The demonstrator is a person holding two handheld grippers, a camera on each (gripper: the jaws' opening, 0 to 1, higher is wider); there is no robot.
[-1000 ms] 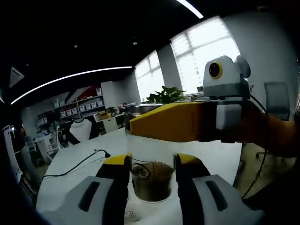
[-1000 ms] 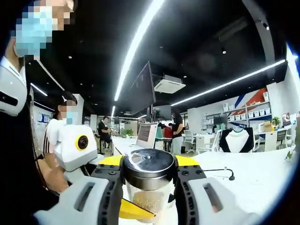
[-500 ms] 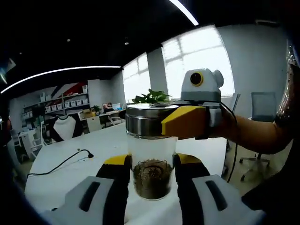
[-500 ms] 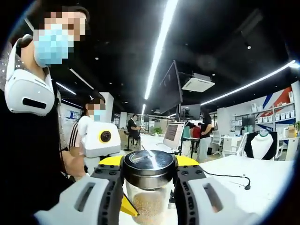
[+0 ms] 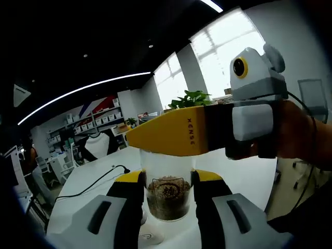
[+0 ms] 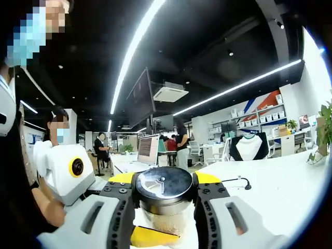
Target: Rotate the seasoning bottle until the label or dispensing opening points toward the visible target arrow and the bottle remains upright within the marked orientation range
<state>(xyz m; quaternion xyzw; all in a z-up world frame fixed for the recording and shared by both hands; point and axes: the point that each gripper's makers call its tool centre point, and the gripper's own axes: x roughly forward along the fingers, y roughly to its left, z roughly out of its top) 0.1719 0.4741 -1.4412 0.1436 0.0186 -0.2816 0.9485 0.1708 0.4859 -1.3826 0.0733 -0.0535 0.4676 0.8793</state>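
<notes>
Both claws gripped the seasoning bottle (image 5: 167,193) as I watched from afar. My left gripper (image 5: 168,182) was clenched on the clear glass body, its yellow-tipped jaws pressing the sides at the level of the brown seasoning (image 5: 167,199) inside; a printed emblem on the glass faced that camera. My right gripper (image 6: 164,182) was clamped on the bottle's dark metal lid (image 6: 164,184), one jaw against each side of it. Seen from the left gripper view, the right gripper's yellow jaw crossed just above the glass, hiding the lid. Held upright, the bottle stood over the white table (image 5: 98,181); I could not tell whether its base touched. Beside the bottle, a black cable (image 5: 91,182) trailed across the table. Beyond the bottle a potted plant (image 5: 191,98) stood before bright windows (image 5: 218,57).
</notes>
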